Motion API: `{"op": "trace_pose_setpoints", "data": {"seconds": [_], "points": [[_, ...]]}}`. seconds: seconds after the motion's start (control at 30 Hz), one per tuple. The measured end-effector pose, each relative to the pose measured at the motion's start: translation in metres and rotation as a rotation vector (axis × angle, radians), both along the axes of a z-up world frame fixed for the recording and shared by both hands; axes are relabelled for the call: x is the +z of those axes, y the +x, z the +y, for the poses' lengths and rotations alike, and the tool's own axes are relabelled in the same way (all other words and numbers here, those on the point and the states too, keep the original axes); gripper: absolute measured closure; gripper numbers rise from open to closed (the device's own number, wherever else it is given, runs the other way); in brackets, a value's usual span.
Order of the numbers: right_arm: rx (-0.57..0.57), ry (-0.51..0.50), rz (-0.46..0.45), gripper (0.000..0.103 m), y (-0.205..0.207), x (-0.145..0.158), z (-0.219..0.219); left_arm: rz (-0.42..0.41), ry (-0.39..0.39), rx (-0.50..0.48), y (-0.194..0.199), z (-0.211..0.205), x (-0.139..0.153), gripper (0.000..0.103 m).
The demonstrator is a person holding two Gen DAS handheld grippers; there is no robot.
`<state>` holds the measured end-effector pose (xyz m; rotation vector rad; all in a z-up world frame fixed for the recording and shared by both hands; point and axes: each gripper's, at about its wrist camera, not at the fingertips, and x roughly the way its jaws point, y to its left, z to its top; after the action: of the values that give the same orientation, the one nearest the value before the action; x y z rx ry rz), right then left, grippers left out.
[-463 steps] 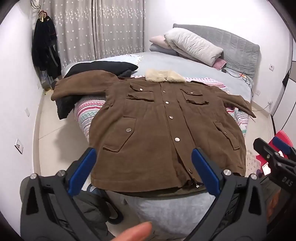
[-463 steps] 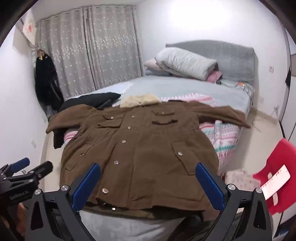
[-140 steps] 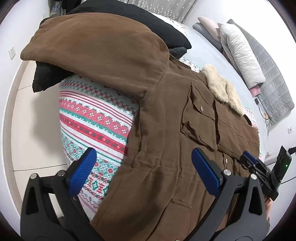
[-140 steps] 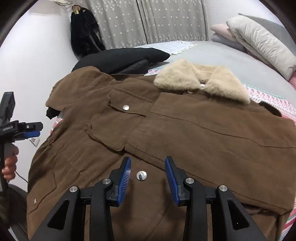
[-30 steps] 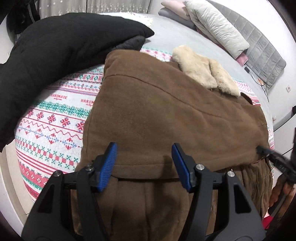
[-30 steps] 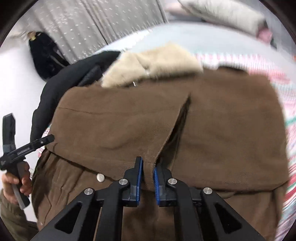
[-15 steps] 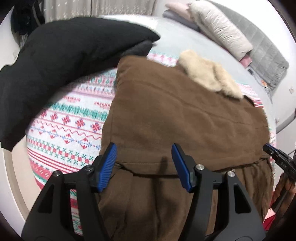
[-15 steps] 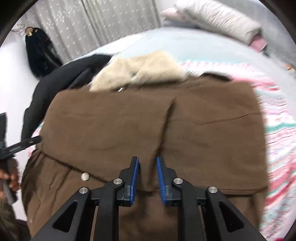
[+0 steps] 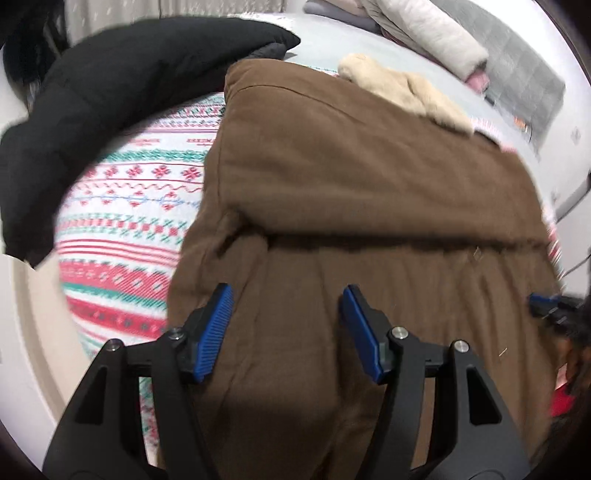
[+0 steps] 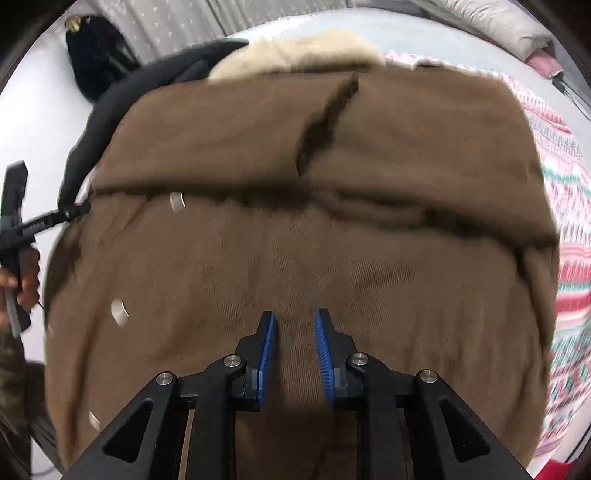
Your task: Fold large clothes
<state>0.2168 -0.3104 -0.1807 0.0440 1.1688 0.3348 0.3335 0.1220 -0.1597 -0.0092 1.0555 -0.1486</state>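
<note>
The brown coat (image 9: 354, 192) lay on the patterned blanket (image 9: 122, 221) with both sleeves folded across its chest and the cream collar (image 9: 402, 92) at the far end — a black jacket (image 9: 110, 96) lay just beside its left shoulder, pillows (image 9: 428, 33) beyond. The left gripper (image 9: 286, 325) hung over the coat's lower half, jaws apart and empty. The right gripper (image 10: 295, 354) — clamped on the sleeve edge a second earlier — had let go and drawn back toward the hem, its jaws parted narrowly.

One brown coat (image 9: 351, 177) with one cream fur collar (image 9: 406, 92); one black jacket (image 9: 110, 92); one patterned blanket (image 9: 129, 221); two grippers, left gripper (image 9: 286, 325) and right gripper (image 10: 295, 347); three visible snap buttons (image 10: 119, 312).
</note>
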Motion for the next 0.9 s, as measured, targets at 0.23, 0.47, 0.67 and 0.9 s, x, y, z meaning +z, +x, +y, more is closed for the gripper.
{"op": "trace_pose_setpoints", "data": {"seconds": [0.23, 0.47, 0.67, 0.9], "points": [[-0.053, 0.022, -0.023, 0.080, -0.062, 0.004, -0.037, -0.024, 0.084, -0.017, -0.063, -0.005, 0.001, 0.040], [-0.045, -0.032, -0.102, 0.060, -0.139, 0.017, -0.043, -0.041, -0.039, 0.001, -0.152, 0.009, 0.011, 0.040], [-0.188, 0.070, -0.189, 0.050, -0.188, 0.028, -0.084, -0.058, -0.209, 0.117, -0.194, 0.061, 0.004, 0.036], [-0.466, 0.182, -0.019, 0.046, -0.227, -0.014, -0.144, 0.072, -0.387, 0.216, -0.203, 0.092, -0.028, 0.035]]}}
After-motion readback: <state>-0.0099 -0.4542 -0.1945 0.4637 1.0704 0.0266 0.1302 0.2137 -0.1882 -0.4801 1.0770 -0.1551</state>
